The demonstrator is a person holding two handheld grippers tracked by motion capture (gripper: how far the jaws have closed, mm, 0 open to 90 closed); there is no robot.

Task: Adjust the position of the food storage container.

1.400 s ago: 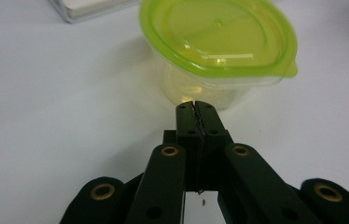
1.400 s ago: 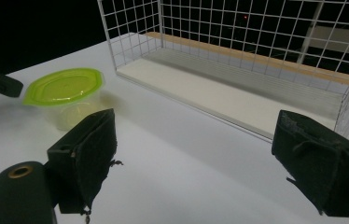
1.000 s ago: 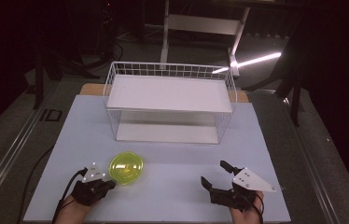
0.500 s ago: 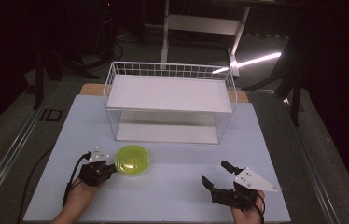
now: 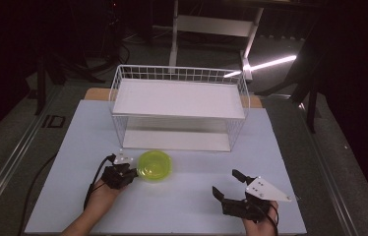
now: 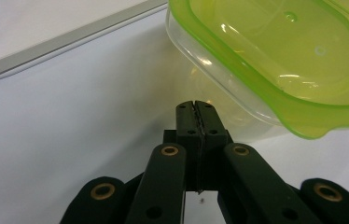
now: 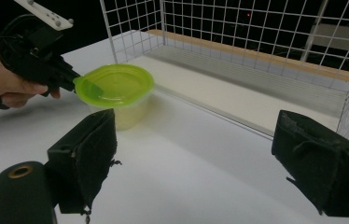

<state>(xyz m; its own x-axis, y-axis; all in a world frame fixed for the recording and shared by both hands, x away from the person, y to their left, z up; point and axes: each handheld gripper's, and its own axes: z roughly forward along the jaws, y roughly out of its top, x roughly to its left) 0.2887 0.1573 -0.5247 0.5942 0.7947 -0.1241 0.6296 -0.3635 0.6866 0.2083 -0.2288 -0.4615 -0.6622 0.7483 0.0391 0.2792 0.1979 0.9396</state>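
Observation:
A clear tub with a lime-green lid stands on the white table in front of the wire rack. My left gripper is shut, with nothing between its jaws. Its tips sit against the tub's side just under the lid rim. In the right gripper view the tub stands ahead on the left, with the left gripper meeting the lid's edge. My right gripper rests near the table's front right, open and holding nothing, its pads wide apart.
A white wire rack with a white upper shelf and a white base board stands at the back middle of the table. A cable trails from the left gripper over the front left edge. Dark floor and stands surround the table.
The left gripper has moved right and away from the person, and the tub has slid with it toward the rack. The right gripper has barely moved.

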